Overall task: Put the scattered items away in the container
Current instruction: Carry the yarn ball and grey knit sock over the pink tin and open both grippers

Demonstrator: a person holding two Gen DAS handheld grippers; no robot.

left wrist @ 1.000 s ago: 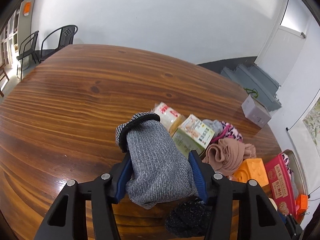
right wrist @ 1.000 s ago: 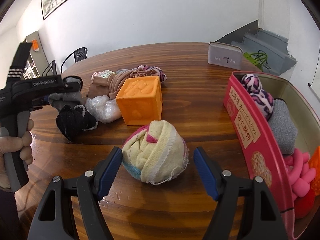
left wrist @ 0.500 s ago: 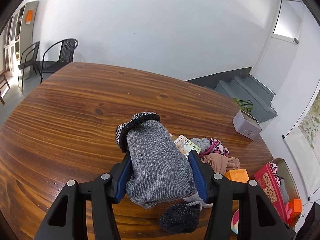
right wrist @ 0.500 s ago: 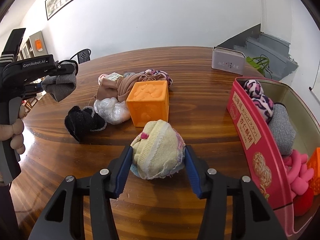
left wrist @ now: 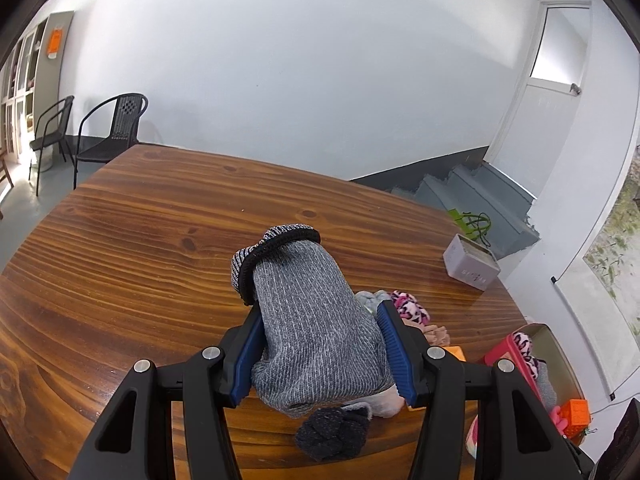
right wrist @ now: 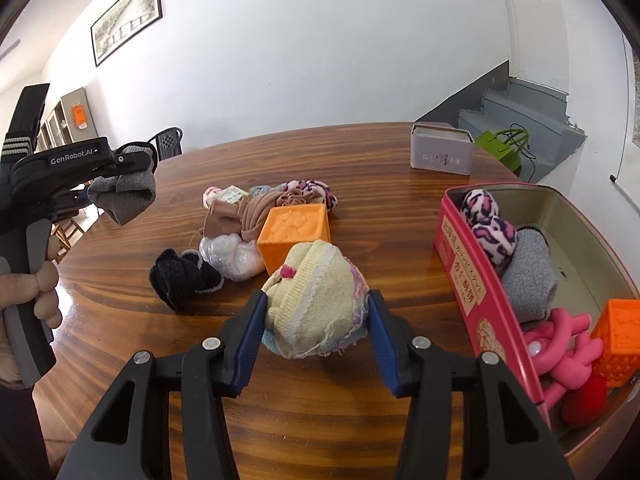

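left wrist view: the left gripper (left wrist: 320,344) has its jaws clamped on a rolled grey sock (left wrist: 312,320), whose dark-edged cuff sticks out past the blue pads, above the wooden counter (left wrist: 140,248). below it lies a dark navy sock ball (left wrist: 334,432). at the far right sits the red tin container (left wrist: 508,352), with a grey box (left wrist: 471,268) beyond it near the counter's far edge.

right wrist view: the right gripper (right wrist: 316,320) has a cream-and-pink sock ball (right wrist: 316,312) between its jaws, which are closing, the pads pressing on both its sides. just behind stands an orange cube (right wrist: 294,230), with a clear plastic bundle (right wrist: 232,254) and the dark sock ball to its left, and tan cloth (right wrist: 244,214) farther back. the container on the right holds a leopard-print sock (right wrist: 486,224), a grey sock roll (right wrist: 528,276), a pink toy (right wrist: 560,344) and an orange block (right wrist: 616,336). at far left a hand (right wrist: 40,292) holds the other gripper with the grey sock.
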